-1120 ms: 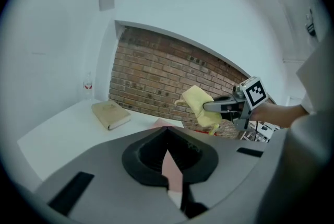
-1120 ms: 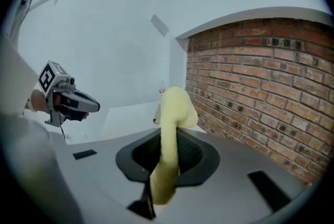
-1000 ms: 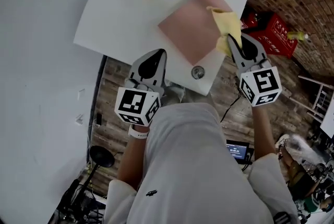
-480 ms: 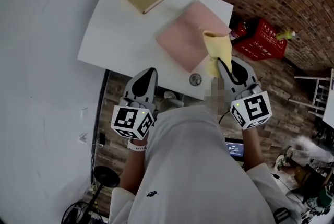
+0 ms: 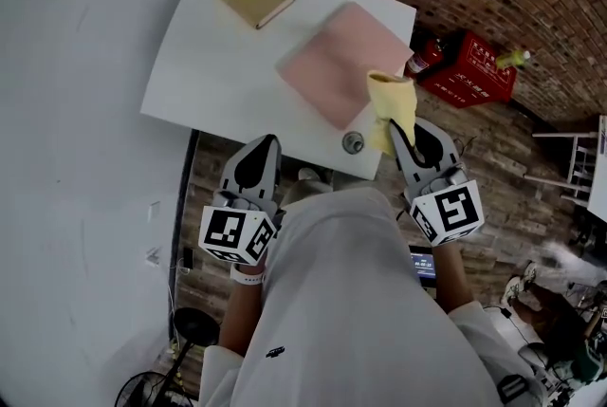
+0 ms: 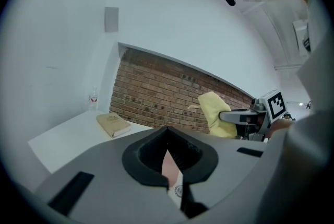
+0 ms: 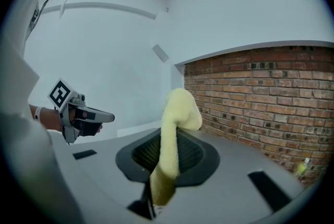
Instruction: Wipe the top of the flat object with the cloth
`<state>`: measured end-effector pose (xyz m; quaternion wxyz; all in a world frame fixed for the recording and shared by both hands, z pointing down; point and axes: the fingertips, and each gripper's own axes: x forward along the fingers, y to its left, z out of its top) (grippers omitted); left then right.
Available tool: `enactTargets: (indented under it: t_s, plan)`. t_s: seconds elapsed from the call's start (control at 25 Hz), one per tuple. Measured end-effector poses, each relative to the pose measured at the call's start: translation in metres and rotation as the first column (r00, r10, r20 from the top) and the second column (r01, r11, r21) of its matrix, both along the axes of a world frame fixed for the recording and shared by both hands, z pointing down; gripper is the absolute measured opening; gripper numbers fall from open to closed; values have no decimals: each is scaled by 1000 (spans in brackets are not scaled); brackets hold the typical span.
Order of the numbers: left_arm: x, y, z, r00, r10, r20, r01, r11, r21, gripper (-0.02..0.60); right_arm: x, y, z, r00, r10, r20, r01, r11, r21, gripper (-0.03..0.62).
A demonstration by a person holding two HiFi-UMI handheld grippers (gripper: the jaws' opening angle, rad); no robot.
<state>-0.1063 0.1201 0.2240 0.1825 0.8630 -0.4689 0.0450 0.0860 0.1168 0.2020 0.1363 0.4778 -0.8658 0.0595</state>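
The right tongs [image 5: 400, 132] have drawn back toward the near edge of the counter [image 5: 209, 64]. They are clamped on the yellow cloth [image 5: 391, 103], which hangs over the near-right edge of the pink flat object [image 5: 337, 64]. Only the right gripper view shows the cloth folding over beyond the jaws. The left tongs [image 5: 266, 149], closed and empty, are held just off the counter's near edge.

The right gripper [image 5: 396, 128] has pulled back toward the person, and the yellow cloth [image 5: 392, 101] pinched in it has come along. A second ago the cloth was up over the right corner of the pink mat [image 5: 332, 64]. Now it hangs by the mat's near edge (close to the bench [image 5: 209, 64] edge). The left gripper [image 5: 266, 141] has slid back too, and its tip is now at the bench edge.
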Motion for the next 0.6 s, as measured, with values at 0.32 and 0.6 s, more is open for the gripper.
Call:
enactTargets:
  t_s: [0.32, 0.6]
  plan:
    - [-1, -5, -10, 1000, 17, -16, -16, 999, 31, 17, -2, 2, -13, 997, 66, 27, -66, 998, 19, 59]
    - [12, -5, -25, 999, 30, -26, -28, 997, 72, 17, -3, 8, -22, 997, 49, 54, -50, 998, 29, 58]
